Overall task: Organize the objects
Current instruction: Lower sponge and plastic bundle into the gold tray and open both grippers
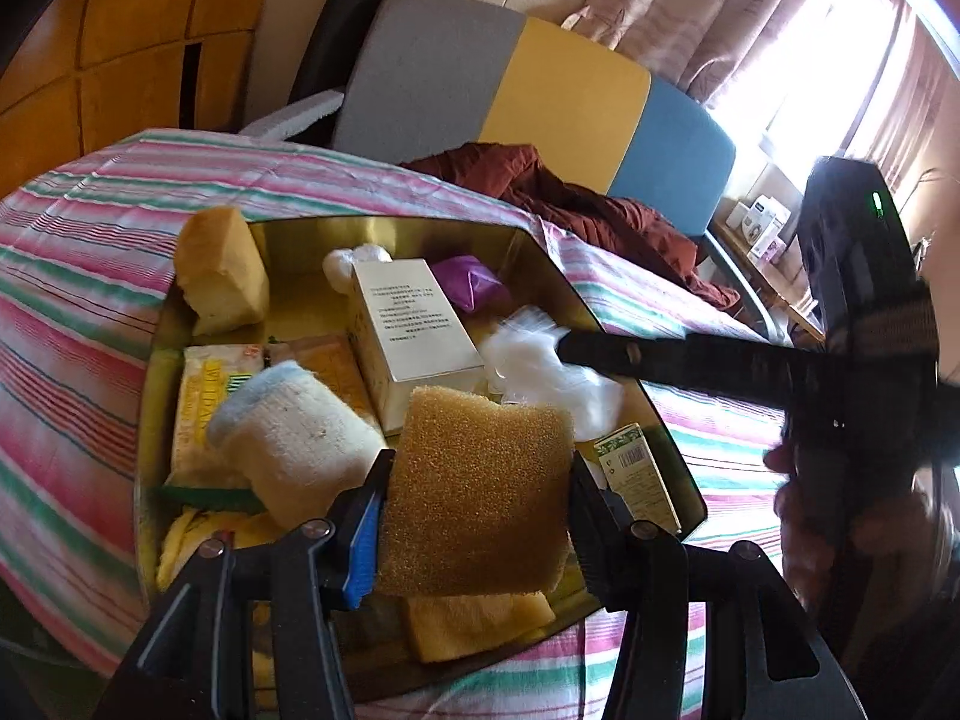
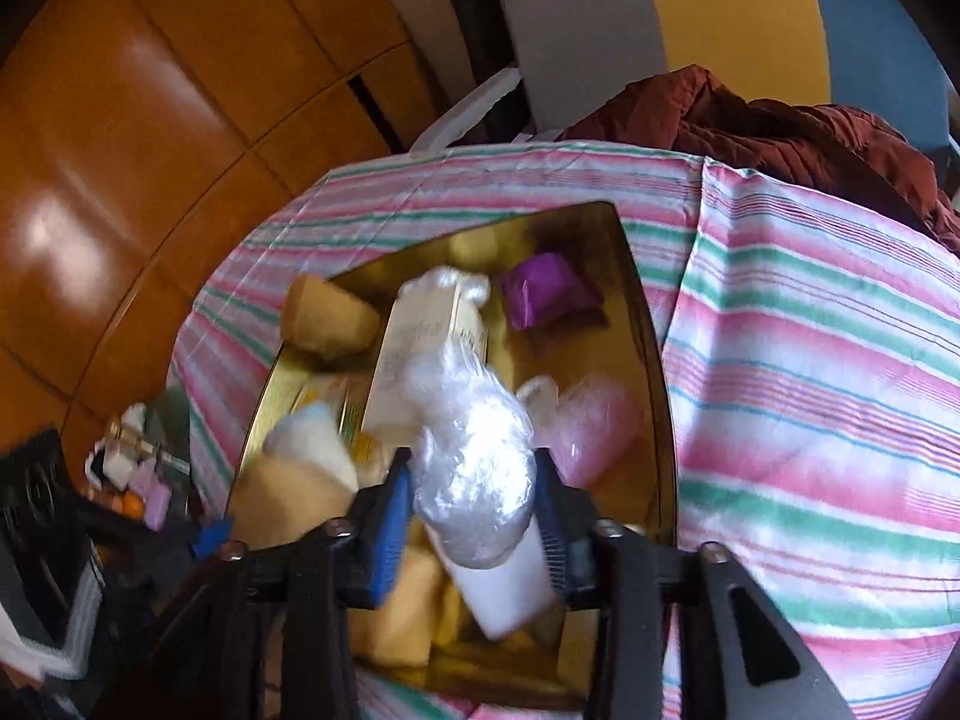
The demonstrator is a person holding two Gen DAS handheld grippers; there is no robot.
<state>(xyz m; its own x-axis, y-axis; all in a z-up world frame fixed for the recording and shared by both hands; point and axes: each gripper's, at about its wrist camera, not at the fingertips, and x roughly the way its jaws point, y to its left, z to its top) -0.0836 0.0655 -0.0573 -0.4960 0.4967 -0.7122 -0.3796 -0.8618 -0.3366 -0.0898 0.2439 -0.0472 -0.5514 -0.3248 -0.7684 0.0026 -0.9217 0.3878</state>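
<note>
Over the near end of the gold metal tin, the left gripper clamps a coarse tan sponge and the right gripper brackets a crinkly clear plastic-wrapped bundle, likely for stowing inside.

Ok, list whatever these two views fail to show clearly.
- Right wrist view: whether the clear plastic bag is gripped; motion blur.
- Left wrist view: the tin's near floor; hidden by the brown sponge.
- Left wrist view: print on the white box; too small.
</note>
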